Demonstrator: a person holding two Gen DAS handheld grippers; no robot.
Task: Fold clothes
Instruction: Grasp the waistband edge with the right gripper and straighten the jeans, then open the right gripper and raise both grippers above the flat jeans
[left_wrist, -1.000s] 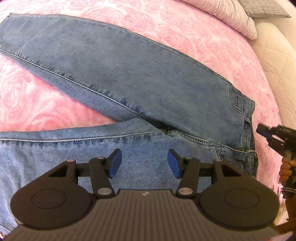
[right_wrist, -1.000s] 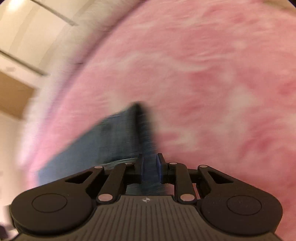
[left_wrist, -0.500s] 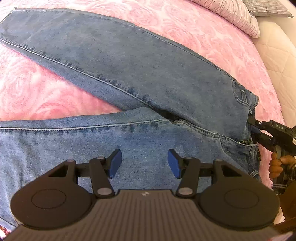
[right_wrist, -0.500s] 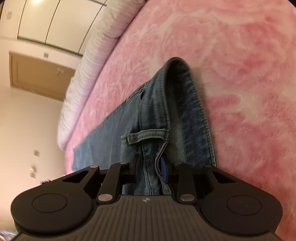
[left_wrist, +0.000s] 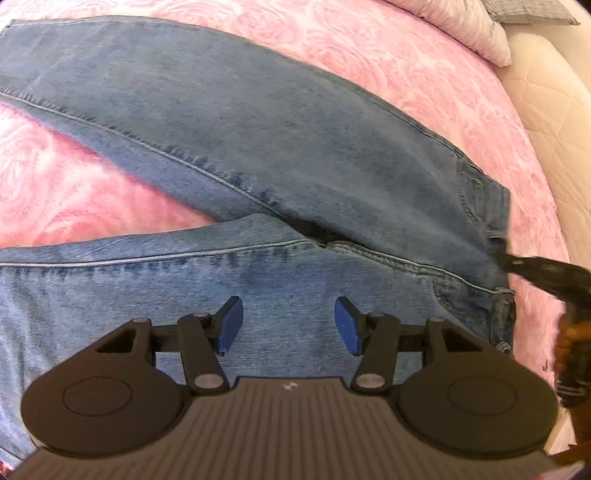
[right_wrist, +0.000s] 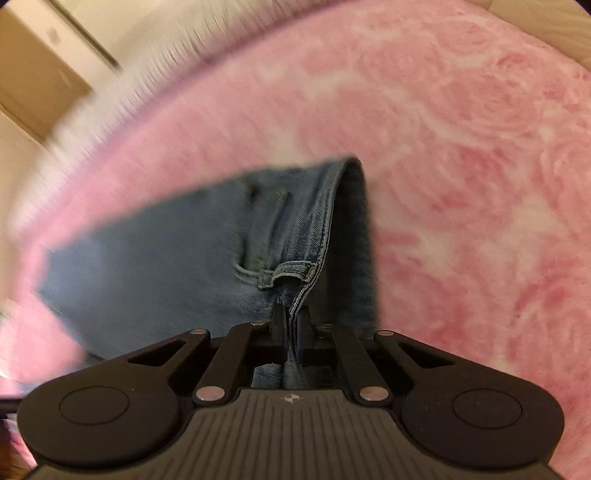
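Jeans (left_wrist: 258, 122) spread legs apart on bed (left_wrist: 406, 55), no fold visible; right gripper (right_wrist: 291, 325) fingers clamped on waistband; left gripper (left_wrist: 288, 325) fingers wide, empty.

I see the jeans (left_wrist: 258, 155) lying spread on the bed (left_wrist: 424, 74), their two legs running off to the left, one far, one near, with bare bed between them. The waistband sits at the right. My left tool (left_wrist: 288, 325) hangs over the near leg. My right tool (right_wrist: 291, 328) sits at the waistband. A pillow (left_wrist: 465, 26) lies at the far right.
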